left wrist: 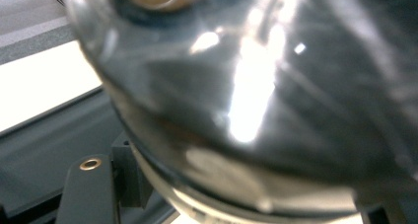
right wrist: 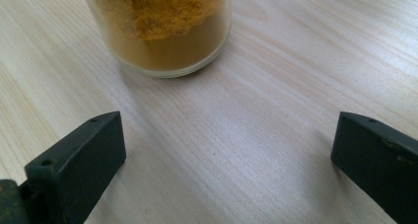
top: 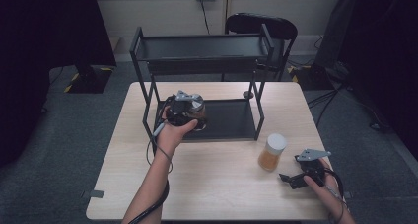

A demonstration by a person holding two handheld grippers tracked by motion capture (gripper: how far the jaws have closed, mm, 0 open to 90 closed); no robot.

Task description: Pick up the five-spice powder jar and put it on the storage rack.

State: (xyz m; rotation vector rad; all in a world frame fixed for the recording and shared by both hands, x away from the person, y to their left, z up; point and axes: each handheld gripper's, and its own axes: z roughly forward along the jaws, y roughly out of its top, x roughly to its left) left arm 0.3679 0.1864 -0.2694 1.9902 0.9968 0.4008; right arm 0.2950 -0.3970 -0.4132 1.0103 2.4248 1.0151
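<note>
A glass jar with a silver lid and dark contents hangs just over the lower shelf of a black two-tier rack. My left gripper is shut on it. In the left gripper view the jar's glass wall looms blurred and very close, with one black finger at the lower left. A second jar with a white lid and orange powder stands on the table at the right. My right gripper rests open on the table just short of the orange-powder jar, its jaws spread wide with bare wood between them.
The rack's upper shelf spans the back of the light wooden table. A small dark disc lies by the rack's right rear leg. A black chair stands behind the table. Dark equipment flanks both sides.
</note>
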